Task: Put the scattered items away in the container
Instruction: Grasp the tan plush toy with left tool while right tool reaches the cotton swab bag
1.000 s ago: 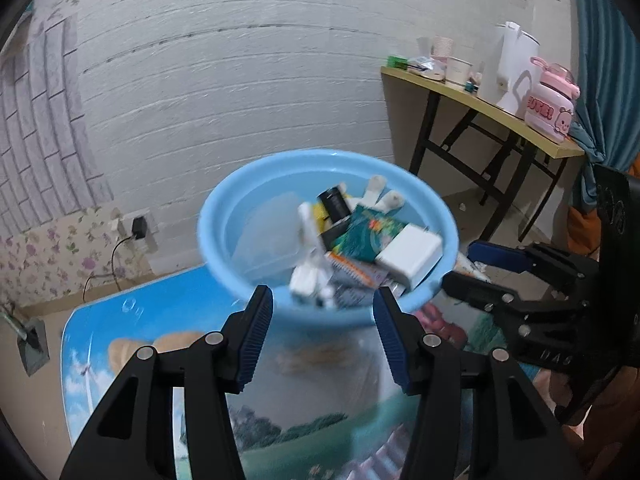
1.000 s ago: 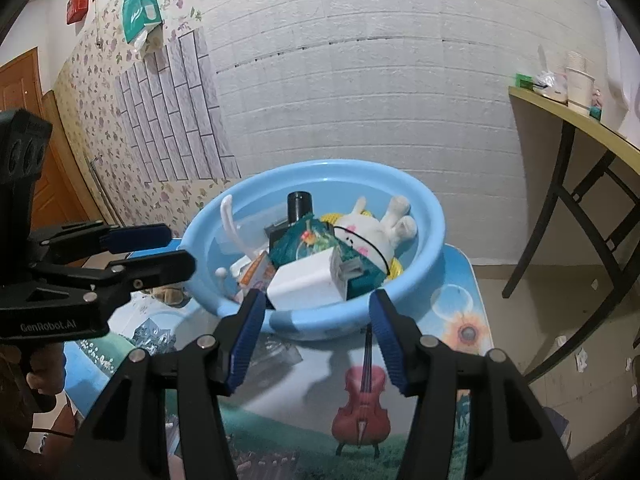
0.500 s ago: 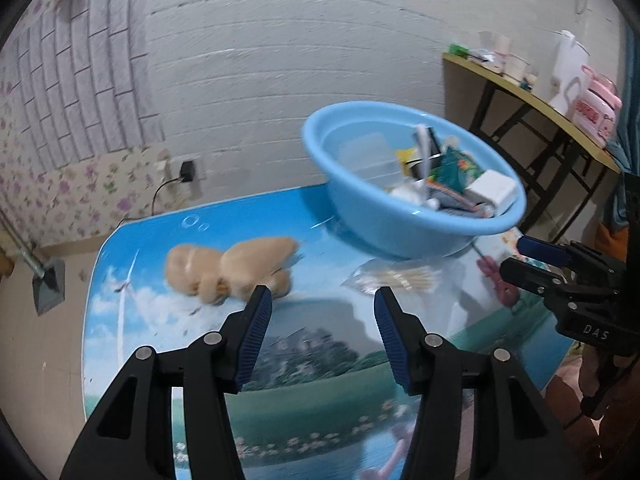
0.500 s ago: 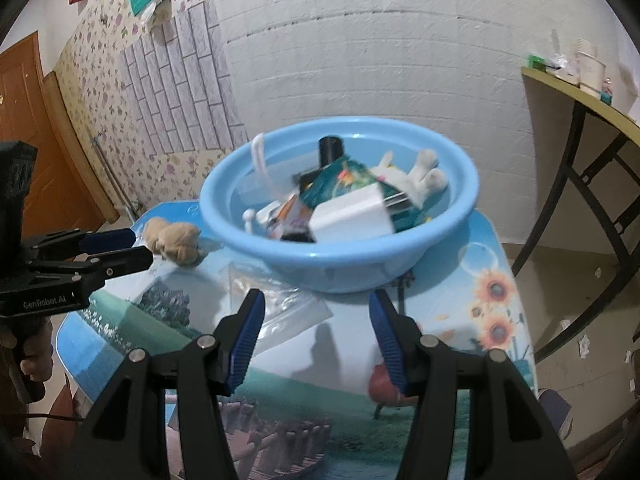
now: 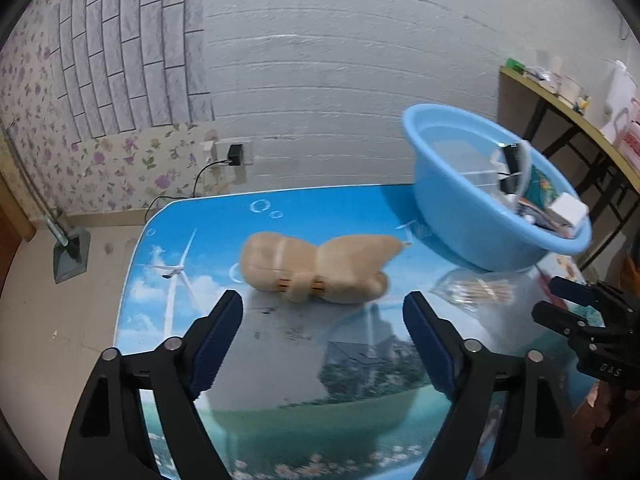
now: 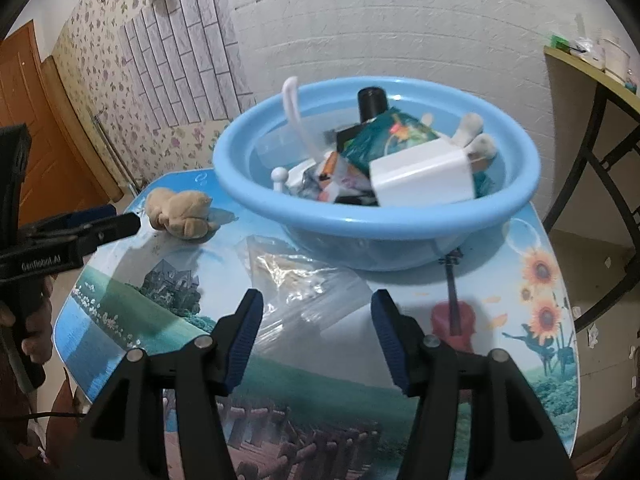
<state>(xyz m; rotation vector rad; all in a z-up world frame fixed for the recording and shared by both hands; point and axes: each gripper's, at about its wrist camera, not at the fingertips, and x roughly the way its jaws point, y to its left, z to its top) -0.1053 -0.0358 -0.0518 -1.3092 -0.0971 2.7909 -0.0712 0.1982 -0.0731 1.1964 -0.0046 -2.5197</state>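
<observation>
1. Leftmost, in the right wrist view, the left claw (image 6: 120, 216) reaches in from nine o'clock, and a hand (image 6: 28, 328) grips its handle at about eight o'clock.
2. In its own view the left claw (image 5: 322, 334) has its jaws opening, spread wide, with nothing between the blue pads; it points down at the desk (image 5: 188, 216) just short of the plush toy.
3. The tan plush toy (image 5: 316, 268) lies on its side on the desk's printed sky, at twelve o'clock from the left claw and at nine o'clock from the basin, apart from it.
4. A clear plastic bag (image 6: 304, 280) of thin pale sticks lies flat on the desk; its far edge reaches the foot of the basin at six o'clock.
5. The right claw (image 6: 316, 332) is released: its jaws stand partly apart over the near end of the bag, pressing on nothing.
6. The blue basin (image 6: 376, 220) stands on the desk at twelve o'clock from the right claw. Inside it lie a white box (image 6: 420, 174), a teal packet (image 6: 384, 136), a black bottle cap (image 6: 372, 100), a white curved handle (image 6: 294, 108) and a white plush (image 6: 476, 136).
7. Furthest right, at two o'clock, a side table (image 6: 580, 60) with black legs stands by the wall.
</observation>
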